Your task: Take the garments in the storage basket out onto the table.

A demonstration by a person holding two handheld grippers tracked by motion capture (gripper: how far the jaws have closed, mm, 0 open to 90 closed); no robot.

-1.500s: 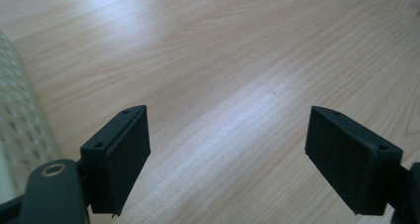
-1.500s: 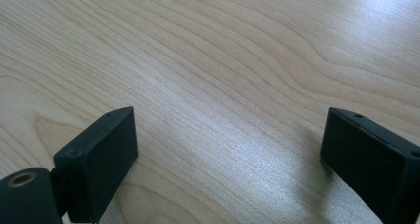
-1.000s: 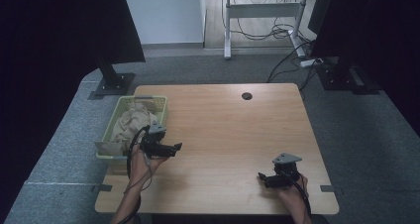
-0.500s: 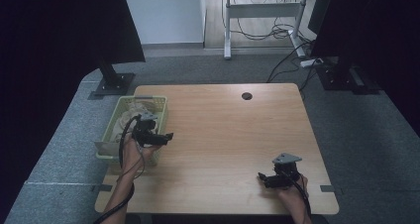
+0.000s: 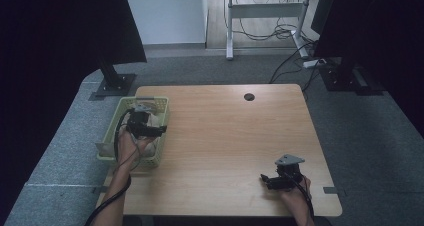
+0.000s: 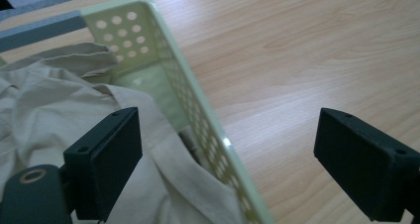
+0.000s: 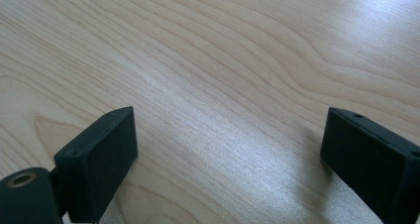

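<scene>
A pale green perforated basket [image 5: 111, 136] stands at the table's left edge with a beige cloth [image 5: 154, 120] crumpled inside. My left gripper [image 5: 161, 129] hovers over the basket's right side, open. In the left gripper view the jaws straddle the basket's wall [image 6: 163, 50]: one jaw over the cloth [image 6: 59, 100], the other over bare wood, and nothing is pinched between the left gripper's [image 6: 228, 149] pads. My right gripper [image 5: 264, 180] rests low near the table's front right, open, pointing left. In the right gripper view the right gripper [image 7: 228, 149] has only wood grain between its jaws.
The wooden table [image 5: 225, 136] has a dark round cable hole [image 5: 249, 97] near its far edge. Dark panels on stands flank the table at left [image 5: 112, 81] and right [image 5: 350, 76]. A desk frame with loose cables [image 5: 280, 31] stands behind on the grey carpet.
My left hand has moved left and away from me, from the wood beside the basket to above the basket's right side. The right hand has stayed put.
</scene>
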